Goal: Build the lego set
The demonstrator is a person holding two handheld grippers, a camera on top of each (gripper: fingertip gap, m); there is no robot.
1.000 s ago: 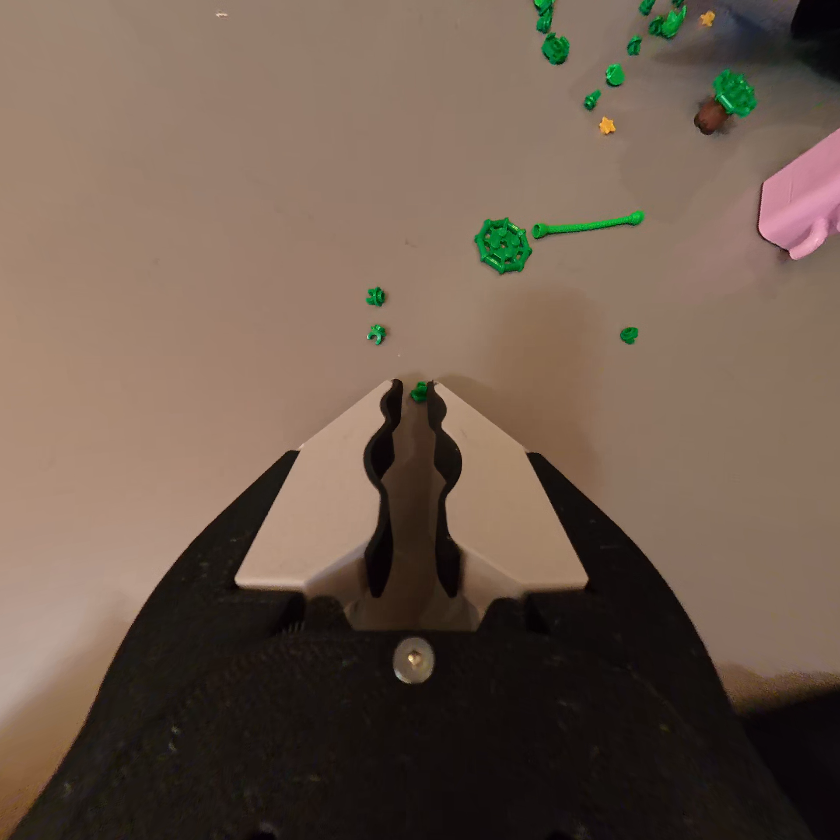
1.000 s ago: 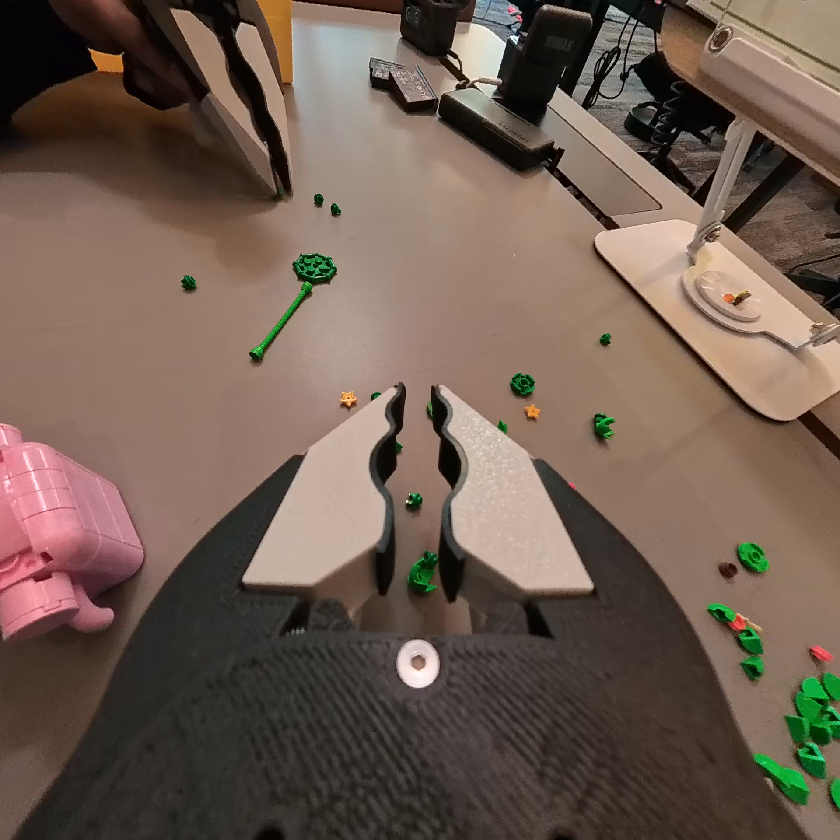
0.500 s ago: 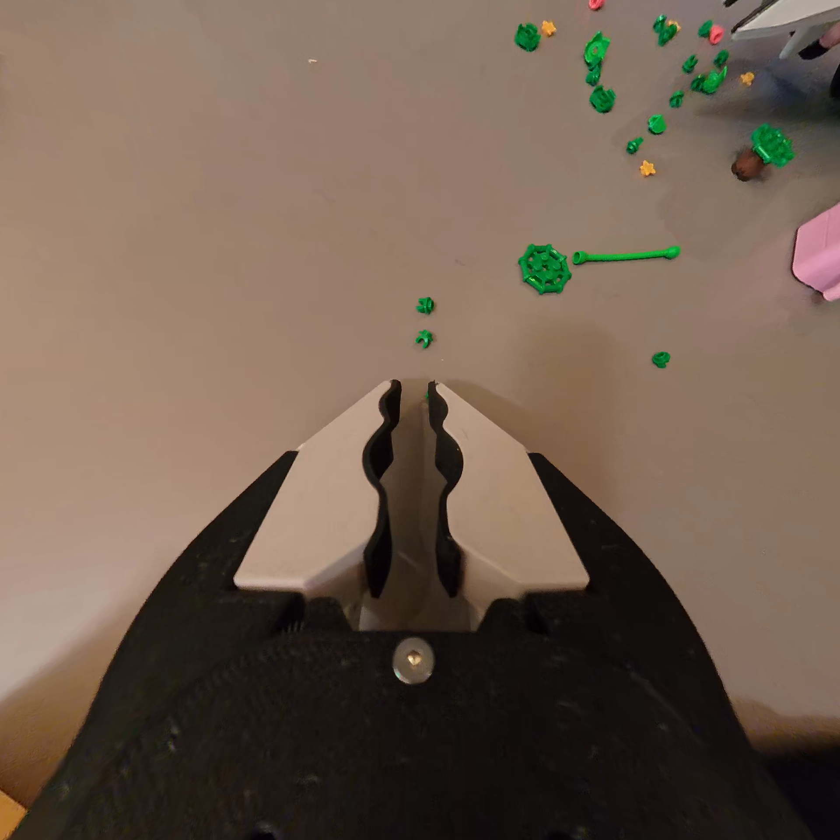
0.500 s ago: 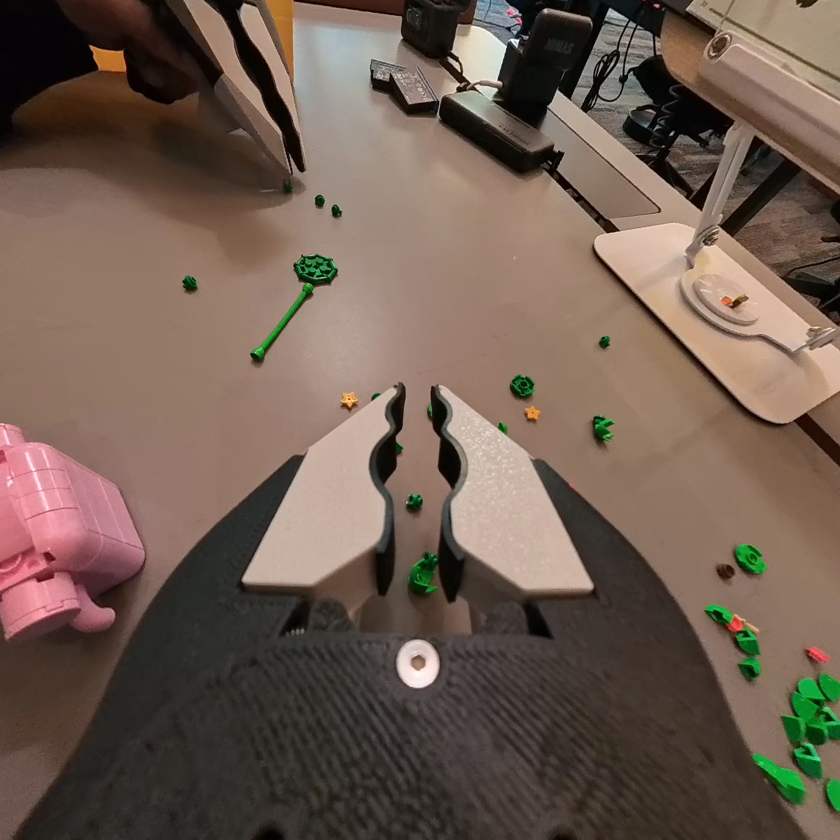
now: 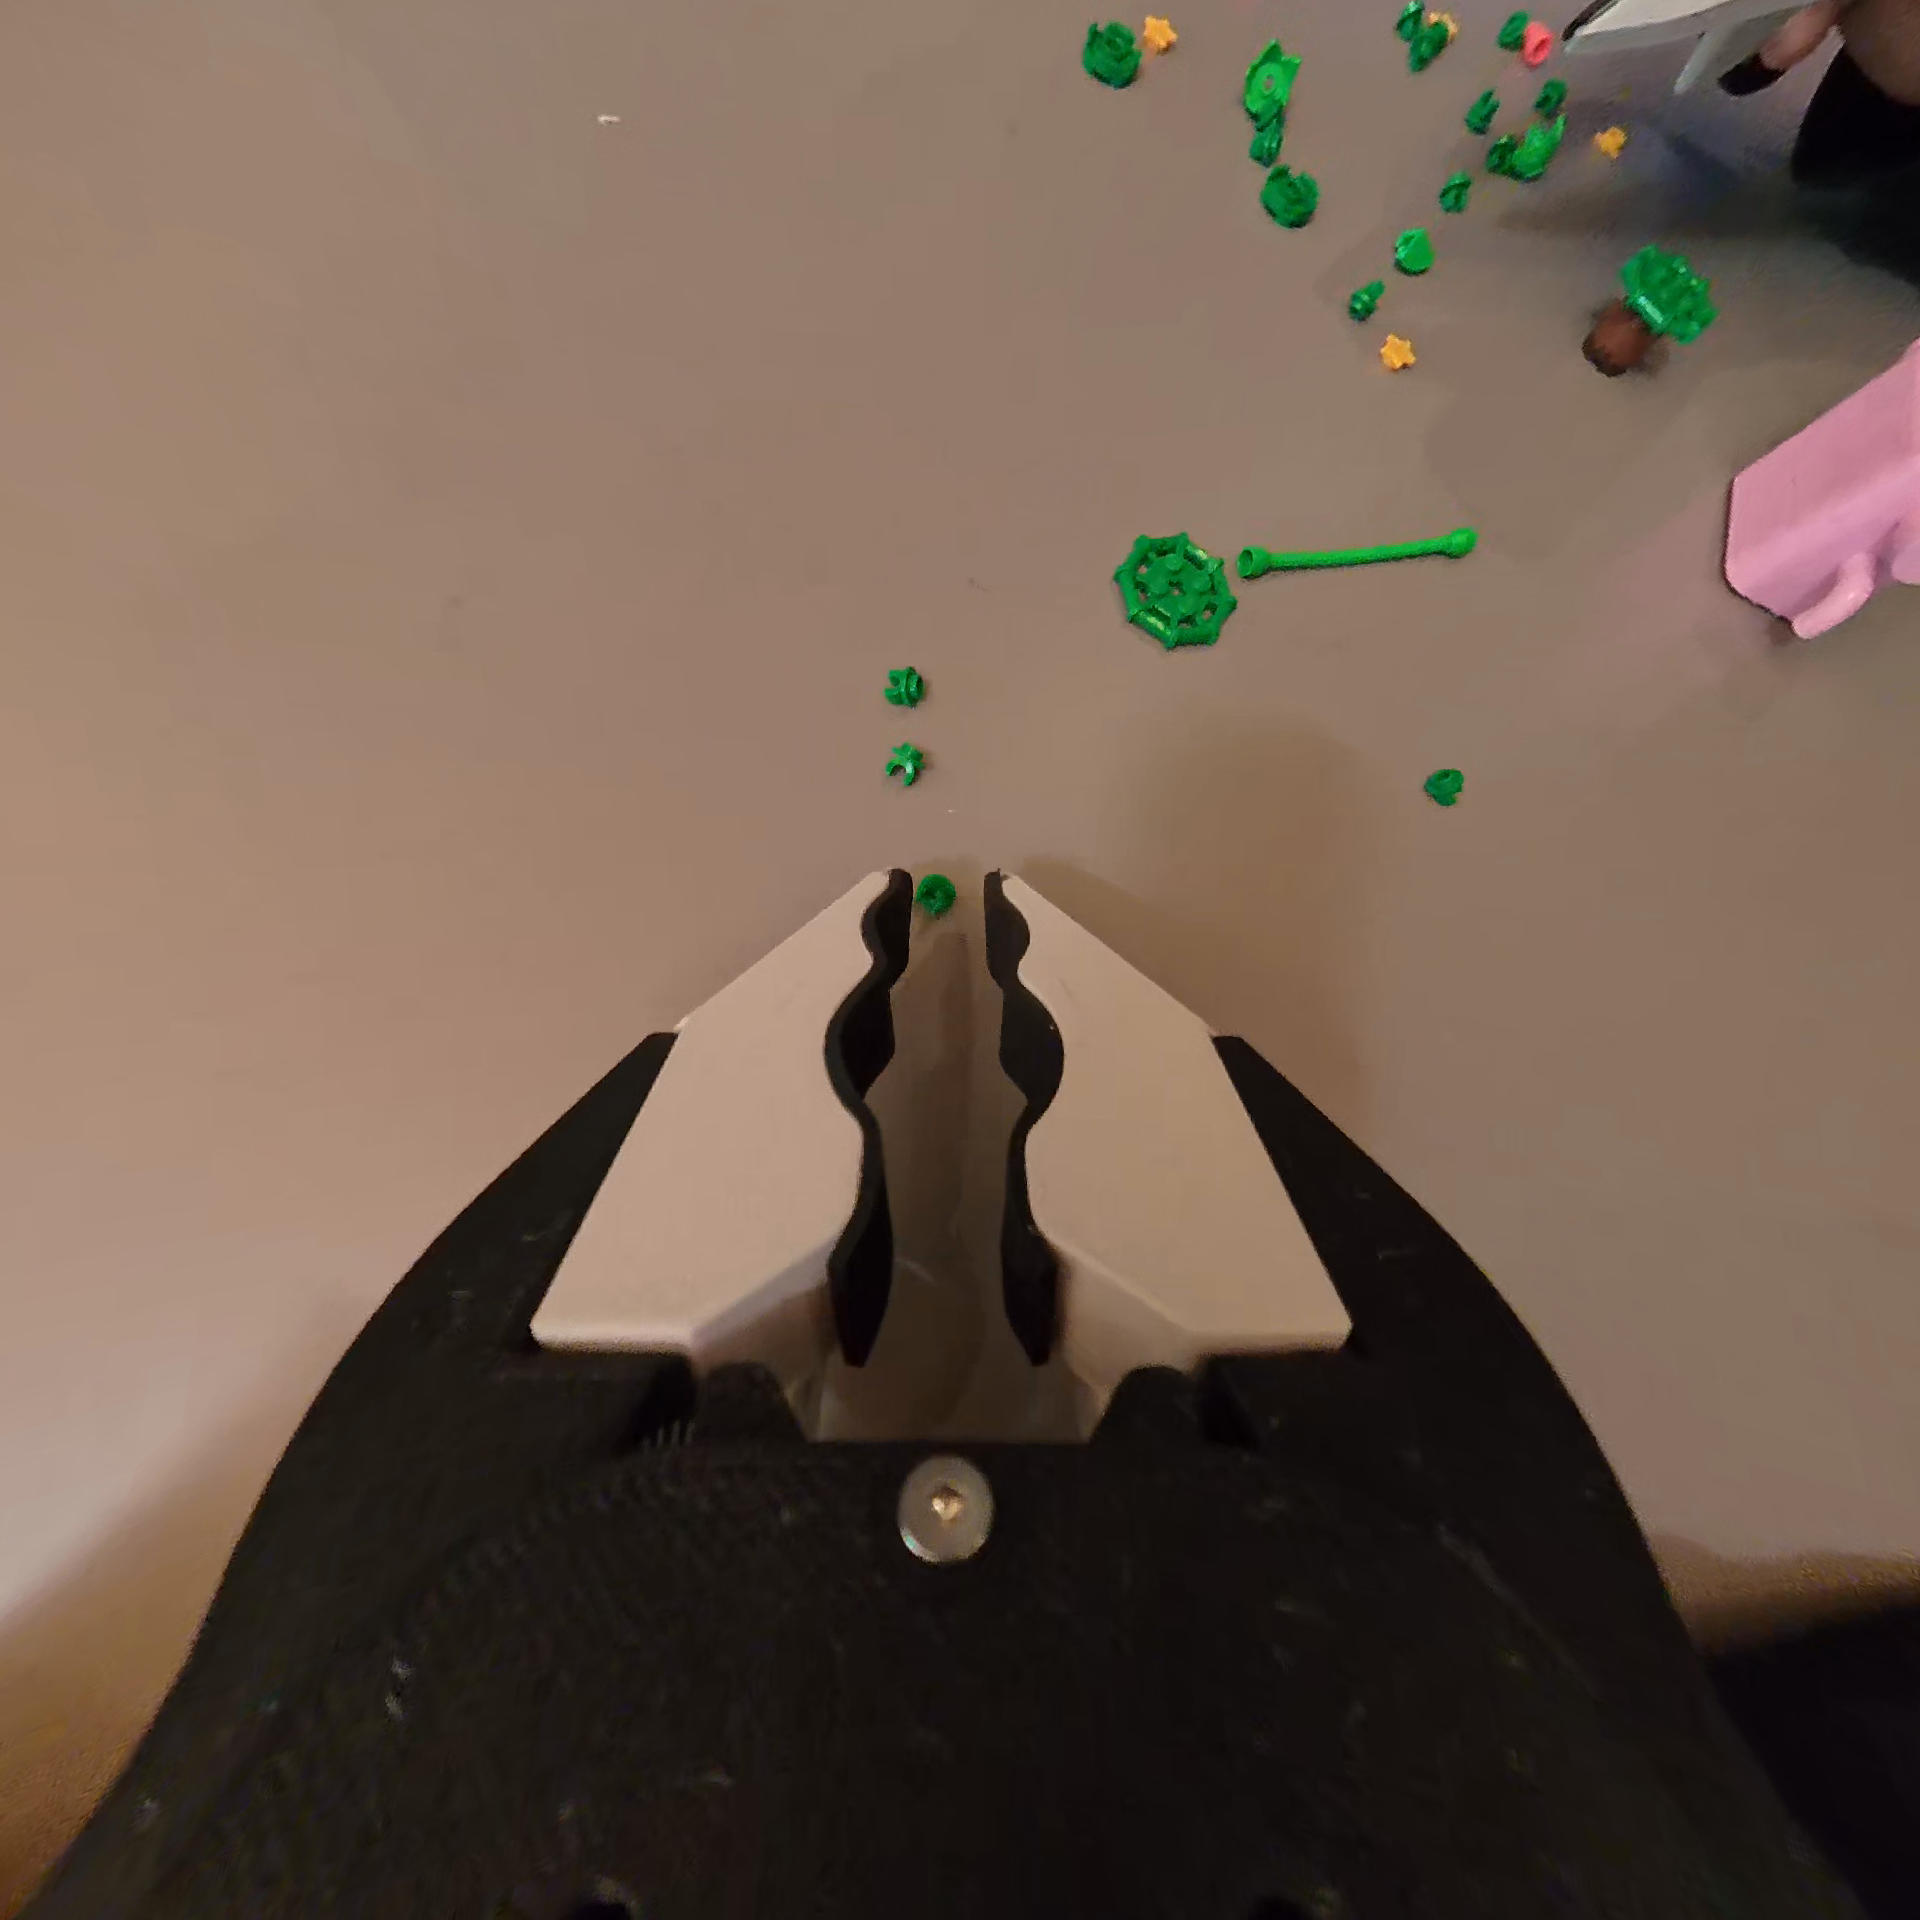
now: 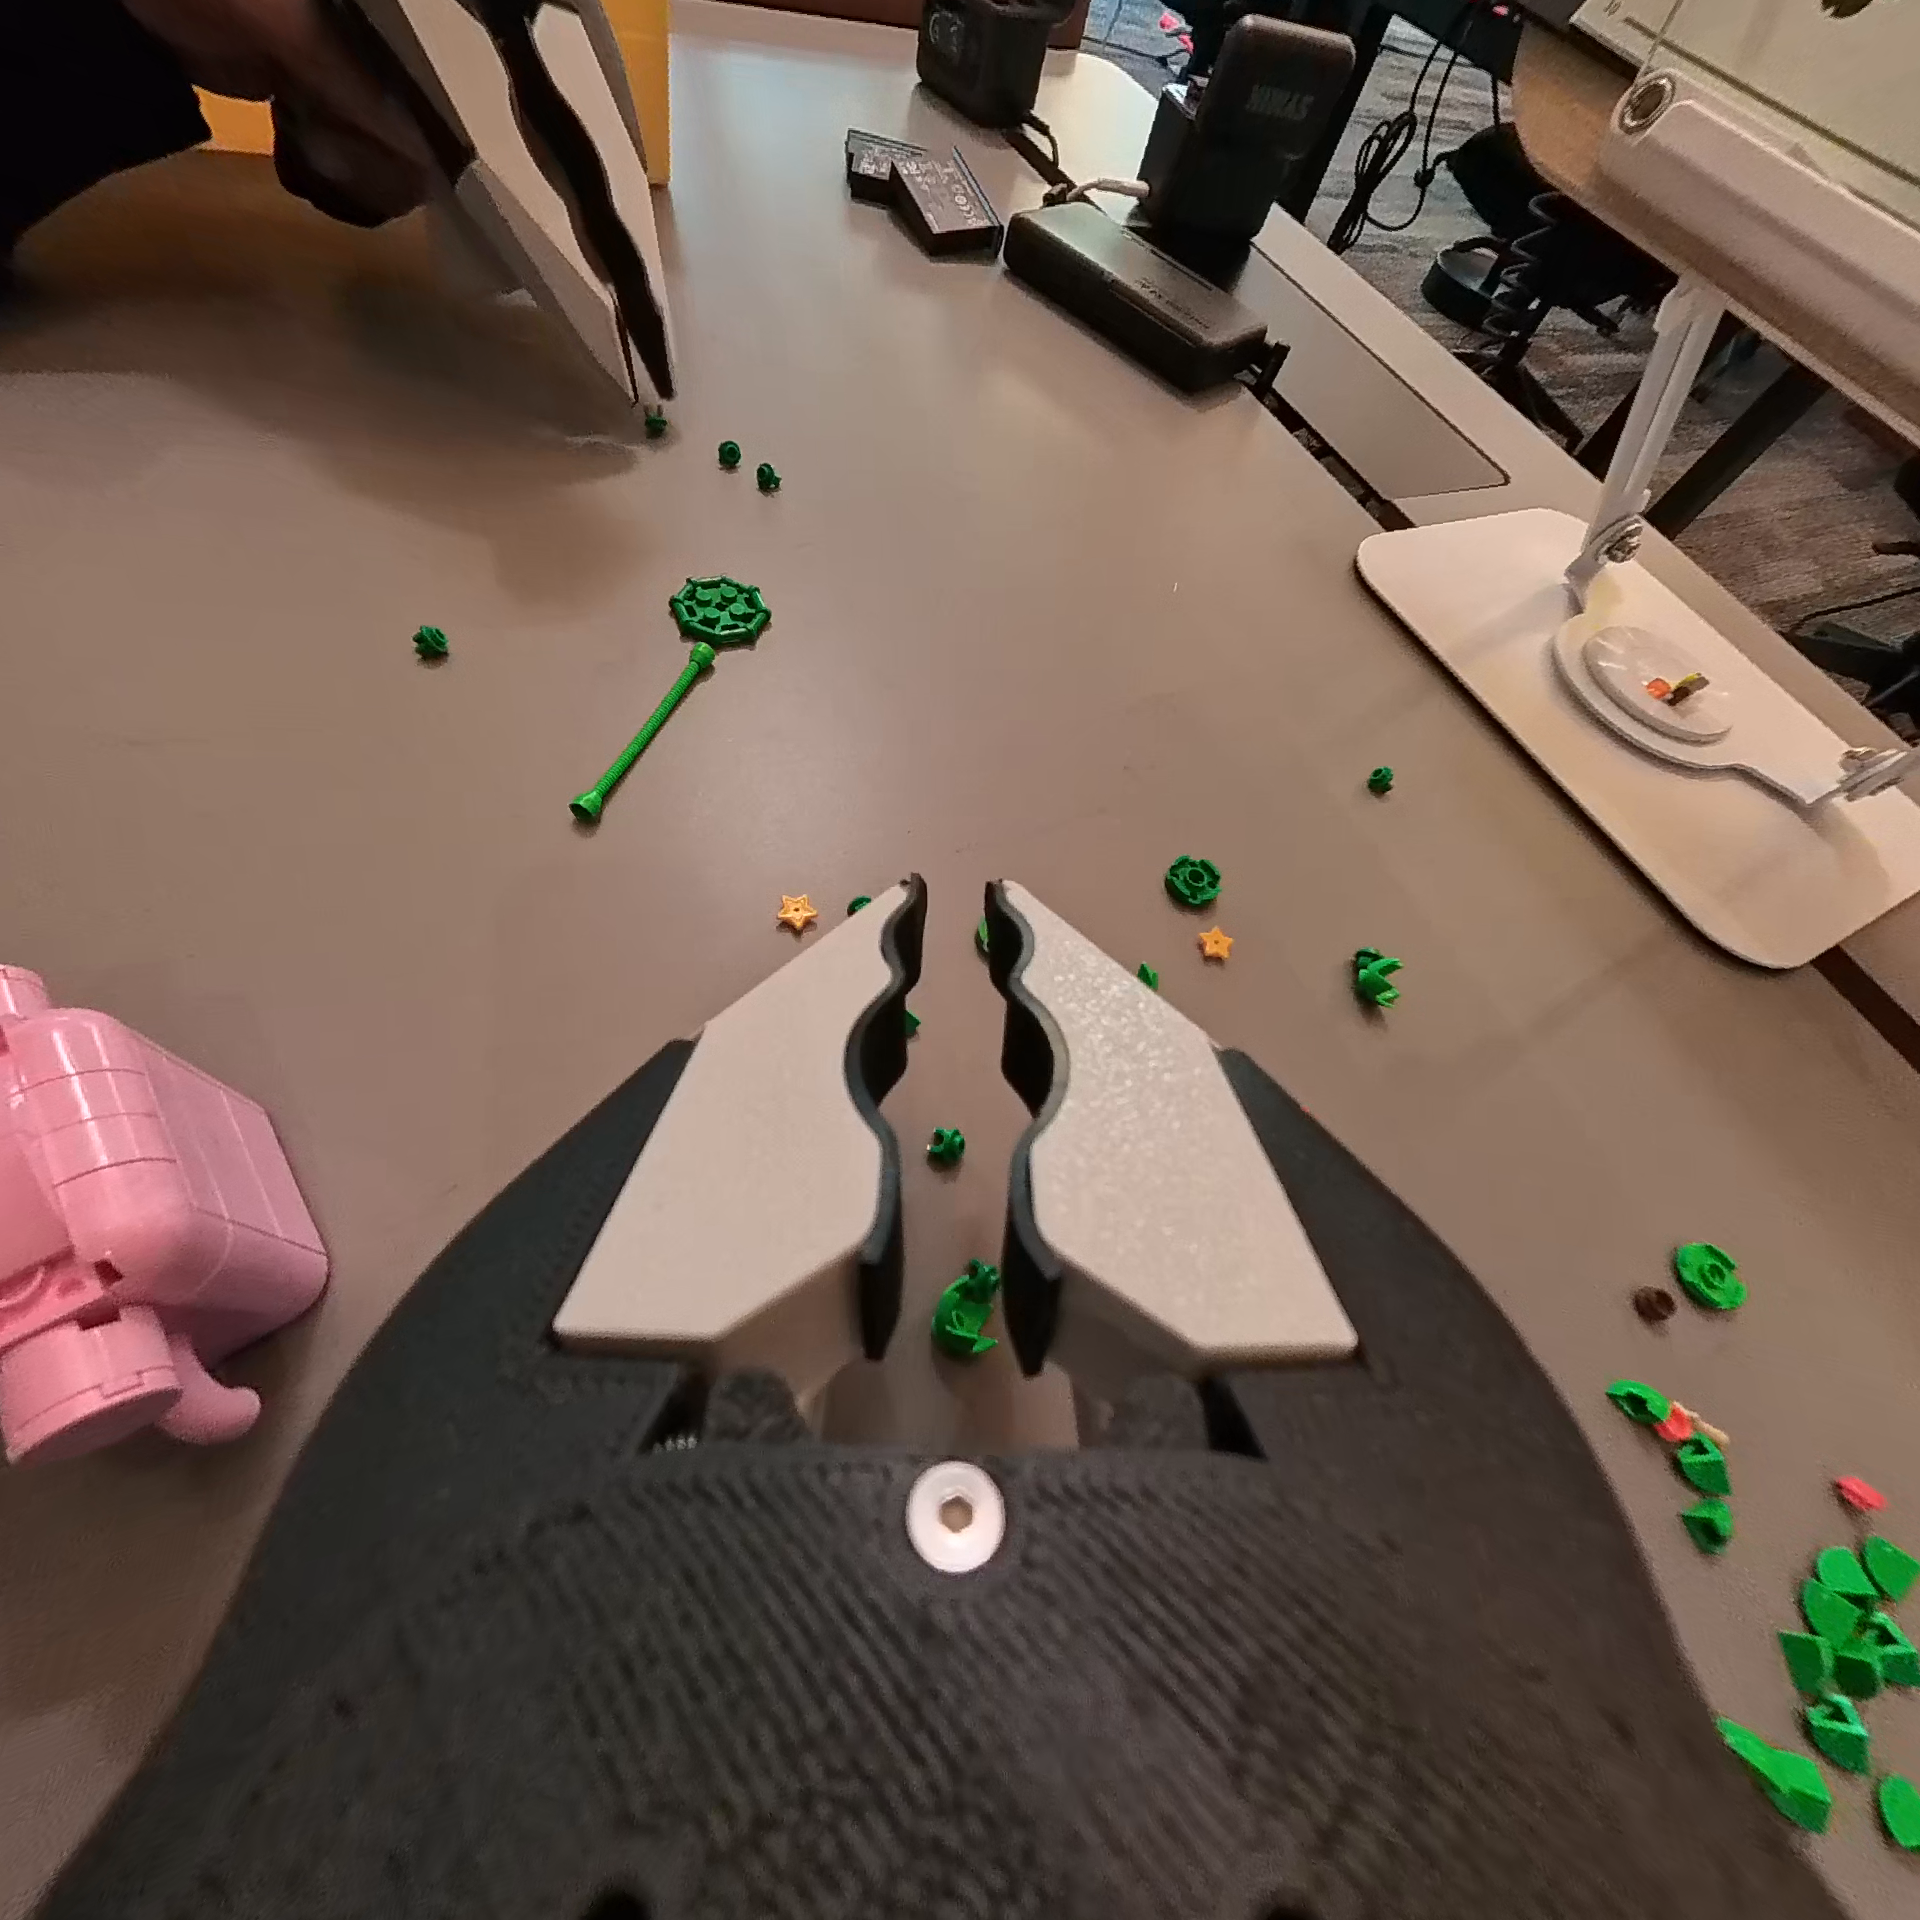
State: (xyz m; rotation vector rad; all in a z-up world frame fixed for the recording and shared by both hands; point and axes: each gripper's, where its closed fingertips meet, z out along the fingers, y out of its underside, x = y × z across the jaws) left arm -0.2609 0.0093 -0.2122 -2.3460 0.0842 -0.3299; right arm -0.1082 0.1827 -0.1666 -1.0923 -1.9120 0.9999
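My left gripper [image 5: 947,888] is slightly open, with its tips down at the grey table. A tiny green round piece [image 5: 935,894] lies between the tips, nearer the left finger. In the right wrist view the same gripper [image 6: 649,390] stands steeply just over that piece [image 6: 655,423]. My right gripper [image 6: 954,894] is slightly open and empty, hovering over scattered green pieces [image 6: 944,1145]. A green web-shaped disc [image 5: 1174,590] and a green stem bar [image 5: 1356,553] lie ahead to the right. A pink build [image 6: 114,1216] sits at the left.
Two more tiny green pieces [image 5: 905,687] lie just beyond my left tips. A brown-and-green tree part [image 5: 1652,312] and orange stars [image 6: 797,912] lie among loose pieces. A green pile [image 6: 1849,1662] is at the right. A white lamp base [image 6: 1621,748] and black devices [image 6: 1132,281] stand at the far edge. The gap from one gripper's tips to the other's is roughly 25 cm. My left gripper is the nearer one to the green web-shaped disc [image 5: 1174,590]: about 9 cm, against 15 cm. Seen from the right wrist view [image 6: 719,597] as well.
My left gripper shifted a little sideways and its jaws parted slightly; the tiny green piece now sits between the tips instead of by the right finger. The right gripper has hardly moved.
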